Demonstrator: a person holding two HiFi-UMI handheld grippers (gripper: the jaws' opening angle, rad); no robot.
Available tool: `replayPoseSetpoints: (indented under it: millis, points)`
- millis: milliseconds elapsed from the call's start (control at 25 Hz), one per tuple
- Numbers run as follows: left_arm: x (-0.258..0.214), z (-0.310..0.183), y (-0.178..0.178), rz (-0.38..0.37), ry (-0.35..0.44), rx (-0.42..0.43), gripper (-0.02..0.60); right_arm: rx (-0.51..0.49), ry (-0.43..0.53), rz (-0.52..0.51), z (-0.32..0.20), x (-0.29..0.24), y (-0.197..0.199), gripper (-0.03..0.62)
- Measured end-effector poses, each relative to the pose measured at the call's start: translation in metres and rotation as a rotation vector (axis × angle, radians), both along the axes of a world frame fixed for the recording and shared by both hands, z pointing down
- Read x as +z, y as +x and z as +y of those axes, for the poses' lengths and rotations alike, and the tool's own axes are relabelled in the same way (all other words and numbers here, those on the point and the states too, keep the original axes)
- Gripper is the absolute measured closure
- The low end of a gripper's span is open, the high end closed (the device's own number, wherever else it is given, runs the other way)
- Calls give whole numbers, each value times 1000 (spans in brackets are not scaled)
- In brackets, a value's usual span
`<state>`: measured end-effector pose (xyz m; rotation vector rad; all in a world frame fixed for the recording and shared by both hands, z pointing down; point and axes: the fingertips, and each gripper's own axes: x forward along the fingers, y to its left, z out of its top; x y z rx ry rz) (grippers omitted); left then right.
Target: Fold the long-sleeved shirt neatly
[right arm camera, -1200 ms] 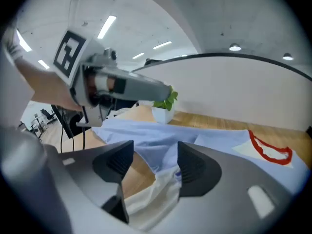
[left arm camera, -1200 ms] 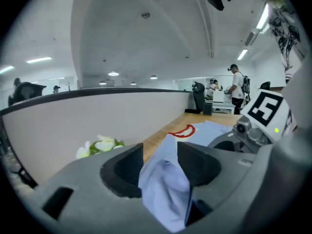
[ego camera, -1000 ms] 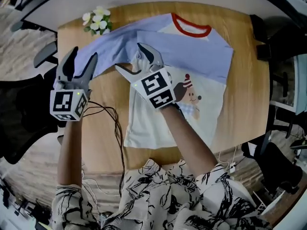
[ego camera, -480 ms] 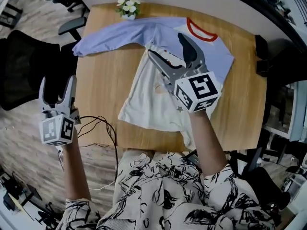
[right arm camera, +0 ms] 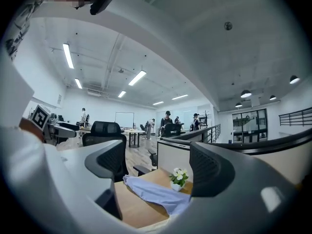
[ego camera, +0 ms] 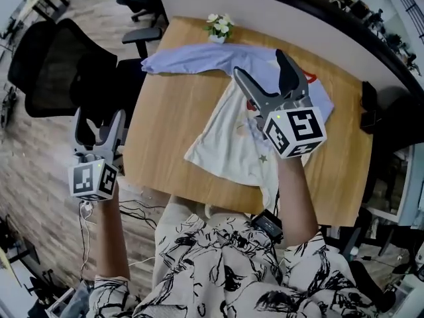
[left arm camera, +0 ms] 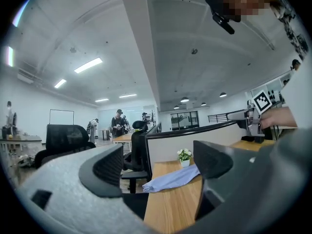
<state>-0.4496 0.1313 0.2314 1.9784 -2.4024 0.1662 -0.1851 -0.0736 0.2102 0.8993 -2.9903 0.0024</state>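
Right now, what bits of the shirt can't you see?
- Head view: the right gripper covers most of the collar and the middle of the shirt.
- Left gripper view: only the blue sleeve shows; a jaw hides the rest.
- Both gripper views: the people far behind are too small.

Bare tabletop (ego camera: 164,134) left of shirt (ego camera: 228,144); flower pot (ego camera: 218,28) at far edge

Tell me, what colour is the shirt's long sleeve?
The sleeve is light blue, clearest in the head view.

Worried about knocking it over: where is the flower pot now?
In the head view, the flower pot stands at the wooden table's far edge, just beyond the shirt's blue sleeve.
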Motion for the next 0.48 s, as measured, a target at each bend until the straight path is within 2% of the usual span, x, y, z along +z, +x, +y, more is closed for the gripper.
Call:
replayPoseSetpoints:
  millis: [160,480]
  points:
    - [20,-8,-23,24,-30,13,143,-44,14,68,6,2,-51,160]
    - [98,-45,-98,132,-119,132,143,-46,12,211,-14,30,-183,160]
